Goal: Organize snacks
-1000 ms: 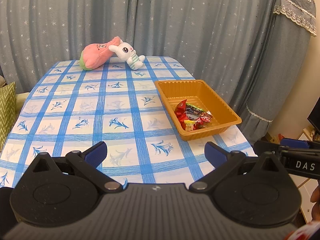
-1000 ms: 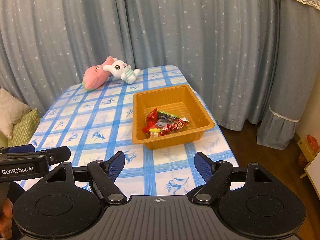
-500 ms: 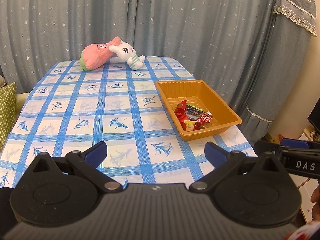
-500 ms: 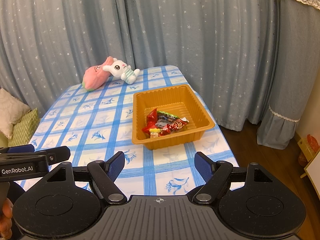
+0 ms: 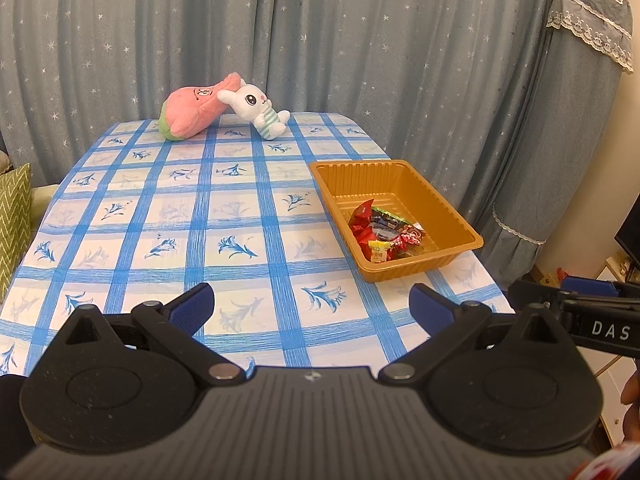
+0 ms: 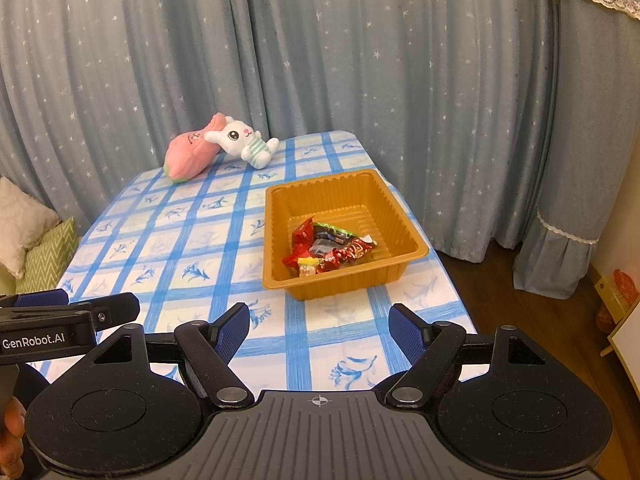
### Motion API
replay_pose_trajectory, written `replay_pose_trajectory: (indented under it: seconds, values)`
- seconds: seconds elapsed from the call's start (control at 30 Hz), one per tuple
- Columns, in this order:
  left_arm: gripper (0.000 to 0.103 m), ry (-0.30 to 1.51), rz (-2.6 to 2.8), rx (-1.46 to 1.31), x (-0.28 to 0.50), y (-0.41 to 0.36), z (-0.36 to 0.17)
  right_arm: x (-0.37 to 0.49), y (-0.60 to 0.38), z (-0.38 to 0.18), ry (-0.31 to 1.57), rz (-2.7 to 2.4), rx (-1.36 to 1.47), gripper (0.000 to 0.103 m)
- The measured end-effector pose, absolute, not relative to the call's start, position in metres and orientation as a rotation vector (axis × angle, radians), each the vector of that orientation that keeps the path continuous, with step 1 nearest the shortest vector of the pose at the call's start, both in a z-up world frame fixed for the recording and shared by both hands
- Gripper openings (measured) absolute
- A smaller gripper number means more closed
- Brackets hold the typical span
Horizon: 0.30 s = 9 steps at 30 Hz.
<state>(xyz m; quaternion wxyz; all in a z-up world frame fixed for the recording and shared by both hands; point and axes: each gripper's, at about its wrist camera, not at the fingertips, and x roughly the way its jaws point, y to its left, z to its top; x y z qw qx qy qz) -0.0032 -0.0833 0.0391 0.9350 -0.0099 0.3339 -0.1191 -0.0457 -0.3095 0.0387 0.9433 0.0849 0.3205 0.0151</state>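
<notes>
An orange plastic tray (image 5: 460, 227) (image 6: 404, 224) stands on the right side of a table with a blue checked cloth (image 5: 200, 216) (image 6: 180, 248). Several snack packets (image 5: 384, 234) (image 6: 328, 250), mostly red, lie piled in the tray's near part. My left gripper (image 5: 312, 306) is open and empty above the table's near edge, left of the tray. My right gripper (image 6: 320, 326) is open and empty just in front of the tray. Each gripper shows at the edge of the other's view.
A pink plush (image 5: 192, 108) (image 6: 192, 154) and a white rabbit plush (image 5: 256, 108) (image 6: 244, 140) lie at the table's far end. Grey star curtains hang behind. A green cushion (image 5: 14, 216) (image 6: 48, 256) sits at the left, and wooden floor (image 6: 520, 320) lies to the right.
</notes>
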Motion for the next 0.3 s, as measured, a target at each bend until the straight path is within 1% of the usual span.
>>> replay_pose_trajectory:
  seconds: [0.3]
  values:
    - [0.103,0.667,-0.256,-0.012,-0.0053,-0.0914,0.0377,-0.0456,-0.3098,0.0385,0.653,0.032,0.174,0.076]
